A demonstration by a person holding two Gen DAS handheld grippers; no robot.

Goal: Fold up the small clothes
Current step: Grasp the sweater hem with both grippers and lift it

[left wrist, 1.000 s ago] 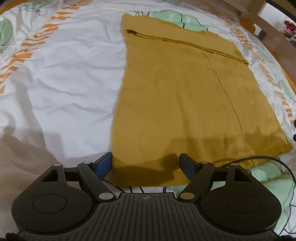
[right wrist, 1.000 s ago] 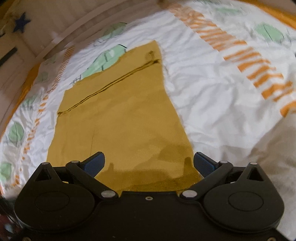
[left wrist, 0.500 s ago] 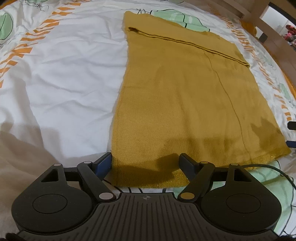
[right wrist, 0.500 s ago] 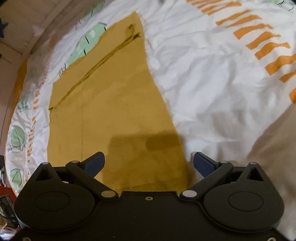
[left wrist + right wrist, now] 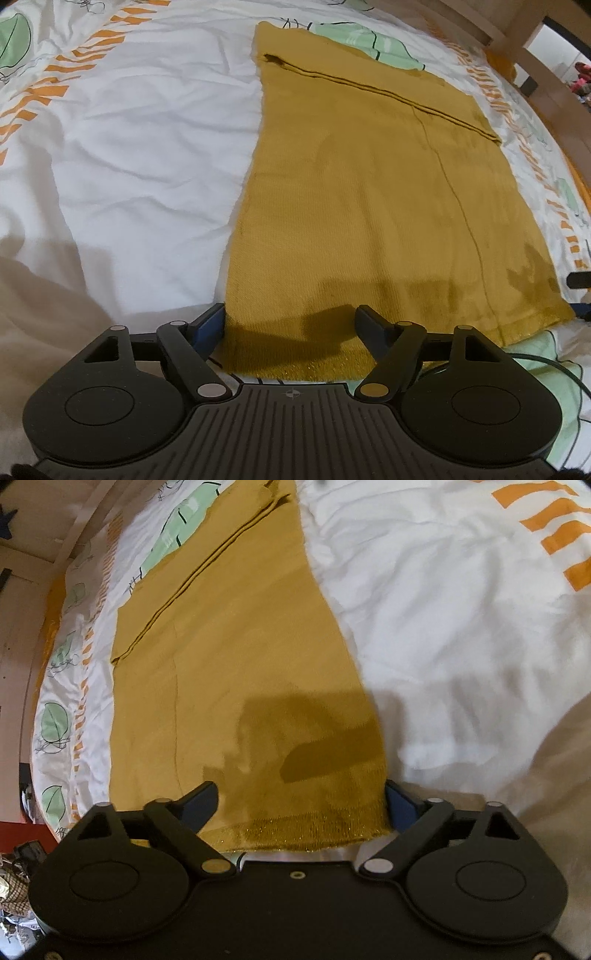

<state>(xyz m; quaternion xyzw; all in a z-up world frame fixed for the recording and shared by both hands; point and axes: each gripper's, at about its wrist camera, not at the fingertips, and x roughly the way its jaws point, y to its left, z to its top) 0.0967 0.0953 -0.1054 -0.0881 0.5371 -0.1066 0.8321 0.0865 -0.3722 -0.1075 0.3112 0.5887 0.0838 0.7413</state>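
On the bedsheet (image 5: 129,147), mustard garment (image 5: 369,221) flat, left gripper (image 5: 291,321), right gripper (image 5: 301,801), both closing around its hem corners

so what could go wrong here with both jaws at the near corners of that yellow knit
1. The left gripper and right gripper each straddle a near corner of the yellow knit garment. Their jaws are closing, so each may pinch the white bedspread underneath along with the hem.
2. The garment seems to lie in layers, so a shallow bite might lift only the top one.
3. A black cable trails by the left gripper and could snag.
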